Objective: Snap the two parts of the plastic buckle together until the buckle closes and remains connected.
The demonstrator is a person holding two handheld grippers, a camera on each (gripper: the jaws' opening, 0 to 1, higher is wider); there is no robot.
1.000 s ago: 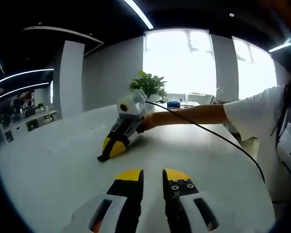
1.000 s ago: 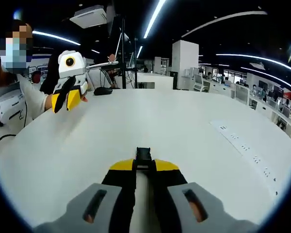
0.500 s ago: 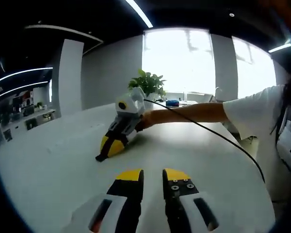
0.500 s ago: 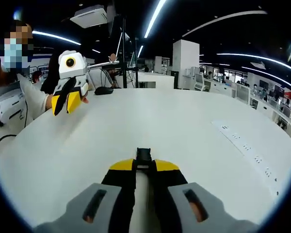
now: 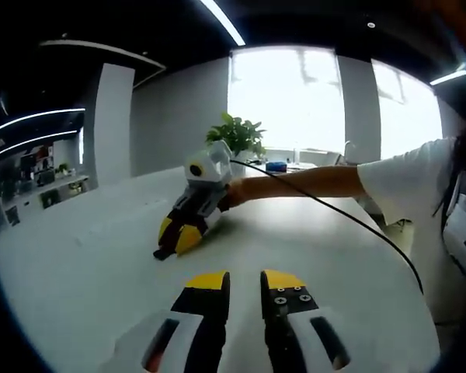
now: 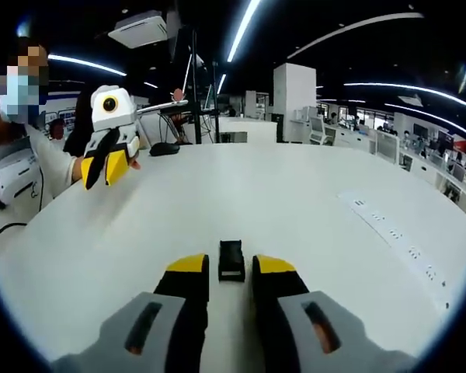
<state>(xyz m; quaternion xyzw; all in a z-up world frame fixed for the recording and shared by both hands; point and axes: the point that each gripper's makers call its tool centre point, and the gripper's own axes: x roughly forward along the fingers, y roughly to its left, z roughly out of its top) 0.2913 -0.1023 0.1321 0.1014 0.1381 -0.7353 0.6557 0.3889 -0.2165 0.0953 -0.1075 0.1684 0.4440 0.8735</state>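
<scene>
A small black plastic buckle (image 6: 231,260) lies on the white table (image 6: 311,202), just ahead of my right gripper (image 6: 231,270). That gripper is open, its yellow-tipped jaws standing either side of the buckle's near end without gripping it. In the left gripper view the right gripper (image 5: 169,247) rests nose-down on the table with the black buckle (image 5: 162,253) at its tips. My left gripper (image 5: 245,281) hovers over the table, open by a narrow gap with nothing between its jaws. In the right gripper view the left gripper (image 6: 98,172) is held up at the far left.
A person's arm (image 5: 318,183) and a black cable (image 5: 357,221) reach across the table (image 5: 78,264) to the right gripper. A potted plant (image 5: 237,136) stands at the far edge. Socket plates (image 6: 388,233) are set into the table at right; a dark object (image 6: 165,146) lies far back.
My right gripper has opened and let go of the black buckle, which now lies on the table between its tips. The left gripper has hardly moved.
</scene>
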